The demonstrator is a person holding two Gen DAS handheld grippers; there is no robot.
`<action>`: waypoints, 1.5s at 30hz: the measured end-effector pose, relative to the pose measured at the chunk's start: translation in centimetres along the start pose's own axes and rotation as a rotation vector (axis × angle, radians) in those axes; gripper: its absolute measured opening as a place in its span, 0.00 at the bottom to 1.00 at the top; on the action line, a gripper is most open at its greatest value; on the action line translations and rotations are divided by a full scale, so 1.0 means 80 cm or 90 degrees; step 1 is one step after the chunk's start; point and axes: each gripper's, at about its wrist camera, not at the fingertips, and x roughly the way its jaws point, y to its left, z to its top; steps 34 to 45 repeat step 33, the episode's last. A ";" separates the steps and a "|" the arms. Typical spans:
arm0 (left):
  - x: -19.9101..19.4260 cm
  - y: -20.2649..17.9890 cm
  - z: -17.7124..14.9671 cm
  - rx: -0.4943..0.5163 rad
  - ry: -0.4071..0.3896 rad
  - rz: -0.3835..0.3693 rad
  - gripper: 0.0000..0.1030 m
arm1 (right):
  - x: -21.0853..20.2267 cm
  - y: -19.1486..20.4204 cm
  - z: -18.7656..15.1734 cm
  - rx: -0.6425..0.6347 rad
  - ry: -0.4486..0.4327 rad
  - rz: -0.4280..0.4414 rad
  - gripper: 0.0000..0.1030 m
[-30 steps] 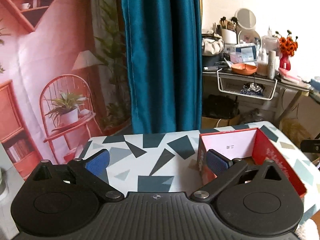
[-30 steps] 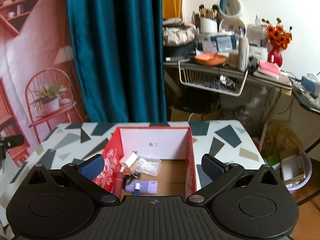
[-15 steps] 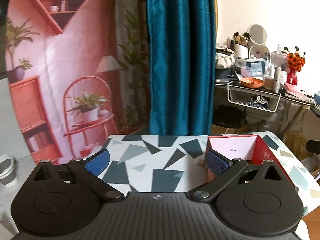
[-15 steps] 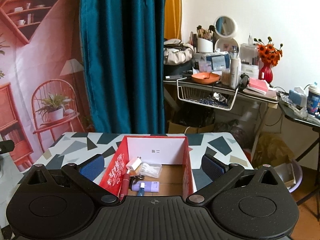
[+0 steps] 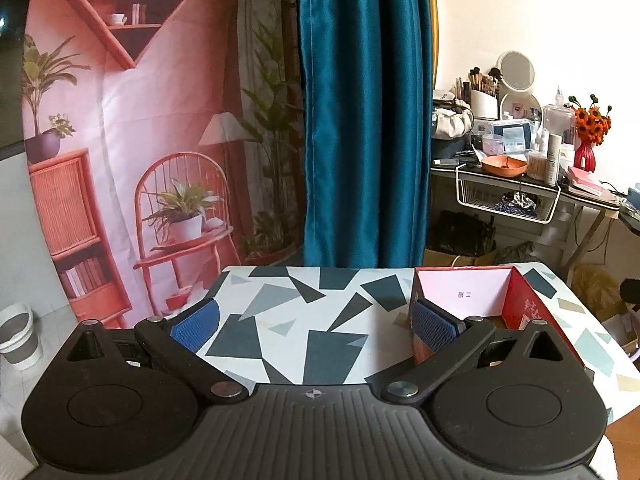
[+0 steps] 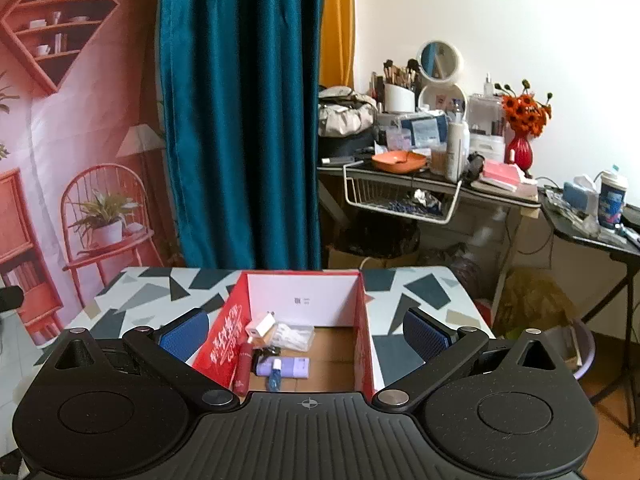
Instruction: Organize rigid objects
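- Progress, as a judgement: the sorting looks done or close to it. The small rigid things all lie inside the red box, and no loose item shows on the patterned worktop in either view. What may be left, if anything, is out of sight.
- The left gripper hangs over the bare near-left part of the worktop, its jaws spread wide and holding nothing; the box stands just to its right.
- The right gripper hangs straight before the open box, jaws also spread and empty, one blue pad on either side of the box.
- Inside, gathered at the left and near side of the floor: a white plug leaning tilted, a clear plastic case lying flat behind it, a red tube along the left wall, a lilac block lying flat, and a small blue piece on or just before it; which of the two I cannot tell.
- The right half of the box floor is bare brown card.
- Materials: the box is stiff card, glossy red outside with white lettering, matt white within on the far wall, with straight upright walls and an open top.
- The worktop is smooth, pale, printed with grey and dark angular shards.
- The pads are blue with a fine ribbed grain; the gripper bodies are matt black plastic with grooved fronts.
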 end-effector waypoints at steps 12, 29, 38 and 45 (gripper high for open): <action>0.000 0.004 -0.003 -0.010 0.007 -0.004 1.00 | 0.001 -0.005 -0.006 0.003 0.006 -0.010 1.00; 0.008 0.005 -0.010 -0.013 0.041 -0.011 1.00 | 0.014 0.001 -0.009 -0.008 0.029 -0.016 1.00; 0.008 0.006 -0.010 -0.013 0.041 -0.012 1.00 | 0.015 0.001 -0.009 -0.008 0.030 -0.016 1.00; 0.008 0.006 -0.010 -0.013 0.041 -0.012 1.00 | 0.015 0.001 -0.009 -0.008 0.030 -0.016 1.00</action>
